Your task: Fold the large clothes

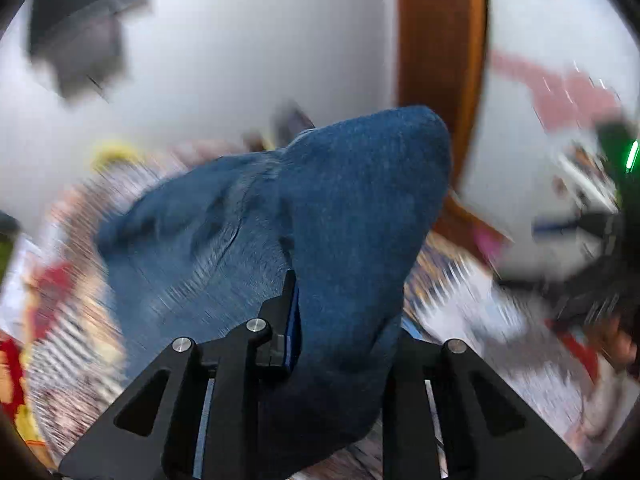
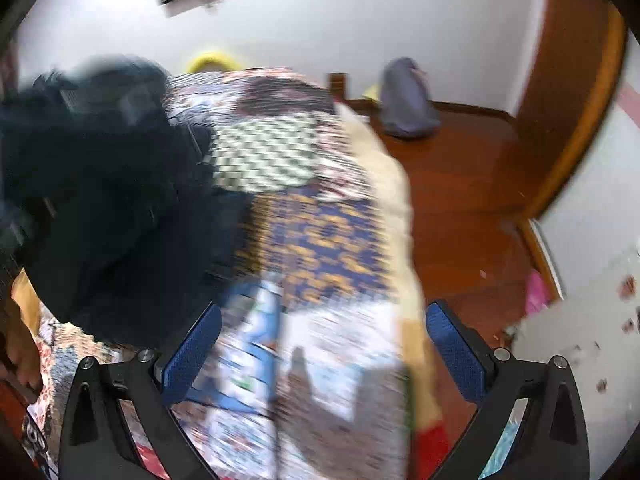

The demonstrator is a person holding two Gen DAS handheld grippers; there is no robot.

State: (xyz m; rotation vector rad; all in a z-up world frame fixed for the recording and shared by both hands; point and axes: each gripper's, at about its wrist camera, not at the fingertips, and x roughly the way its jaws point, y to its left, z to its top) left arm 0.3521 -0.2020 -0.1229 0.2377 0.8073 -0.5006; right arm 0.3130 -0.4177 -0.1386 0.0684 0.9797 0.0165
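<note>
A blue denim garment (image 1: 352,200) hangs bunched from my left gripper (image 1: 344,320), which is shut on a fold of it; the cloth drapes over the right finger and hides it. The picture is blurred by fast motion. In the right wrist view the same garment shows as a dark blue mass (image 2: 120,220) at the left, over the bed. My right gripper (image 2: 324,332) is open above the patterned bedspread (image 2: 320,240), with nothing between its blue pads (image 2: 192,352). The right gripper's black body (image 1: 592,280) and a hand show at the right edge of the left wrist view.
The bed's right edge drops to a wooden floor (image 2: 460,200). A grey bag (image 2: 404,100) sits on that floor by the white wall. A brown door frame (image 1: 440,40) stands behind the bed. Something yellow (image 2: 212,60) lies at the bed's far end.
</note>
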